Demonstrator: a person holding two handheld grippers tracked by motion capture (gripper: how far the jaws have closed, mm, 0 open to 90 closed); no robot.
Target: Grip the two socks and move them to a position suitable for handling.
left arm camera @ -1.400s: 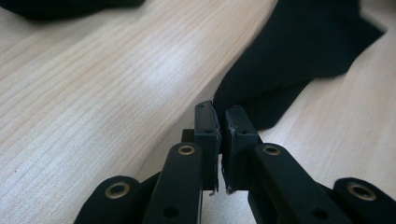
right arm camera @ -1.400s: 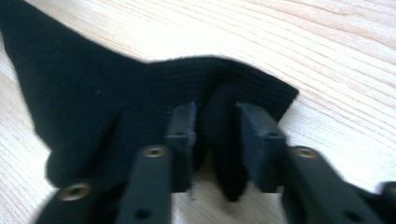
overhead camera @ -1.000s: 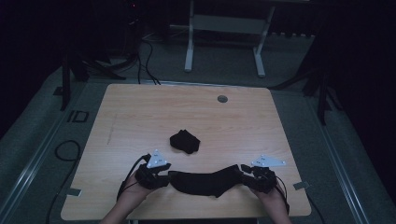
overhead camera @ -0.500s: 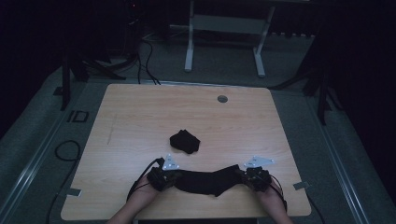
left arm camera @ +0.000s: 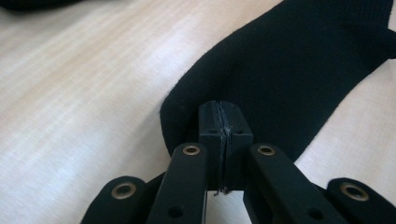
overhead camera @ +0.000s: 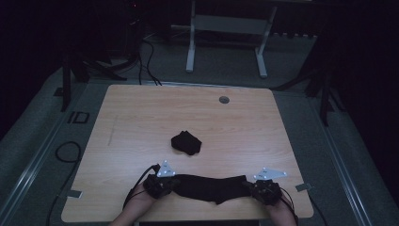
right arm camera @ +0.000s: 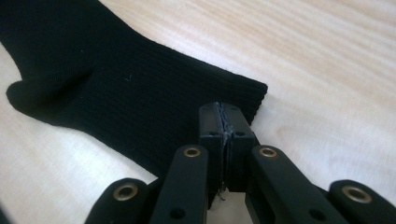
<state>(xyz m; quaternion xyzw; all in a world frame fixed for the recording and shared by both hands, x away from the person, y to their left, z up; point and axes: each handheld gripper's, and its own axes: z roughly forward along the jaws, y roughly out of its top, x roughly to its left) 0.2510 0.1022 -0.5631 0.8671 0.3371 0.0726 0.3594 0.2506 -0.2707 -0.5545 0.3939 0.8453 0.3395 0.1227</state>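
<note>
- Table (overhead camera: 141, 122) of pale wood, bearing two dark cloth items near the person's edge.
- Black sock (overhead camera: 211, 187) laid flat and stretched lengthwise along the near edge, between both grippers; heel bulge pointing toward the person.
- Bundled dark cloth (overhead camera: 186, 142) resting farther in, apart from the sock.
- Left gripper (left arm camera: 220, 116) clenched on the sock's toe end, jaws pressed together with fabric pinched between.
- Right gripper (right arm camera: 224, 119) clamped likewise on the ribbed cuff end, jaws closed tight on the edge.
</note>
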